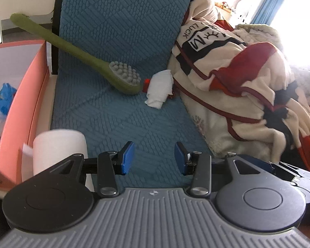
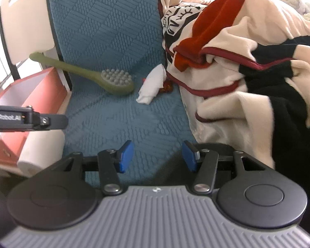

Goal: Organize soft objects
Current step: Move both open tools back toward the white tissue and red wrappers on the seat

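Both tongs empty, jaws parted: left gripper, right gripper, over the textured blue seat cushion.

Crumpled cream, red and black fleece blanket is heaped on the right, near-to-far along the cushion edge; the right gripper looks nearer. Far centre: small white wadded cloth, just beside the green long-handled massage brush, whose handle runs far-left. White paper roll and orange open box near left.
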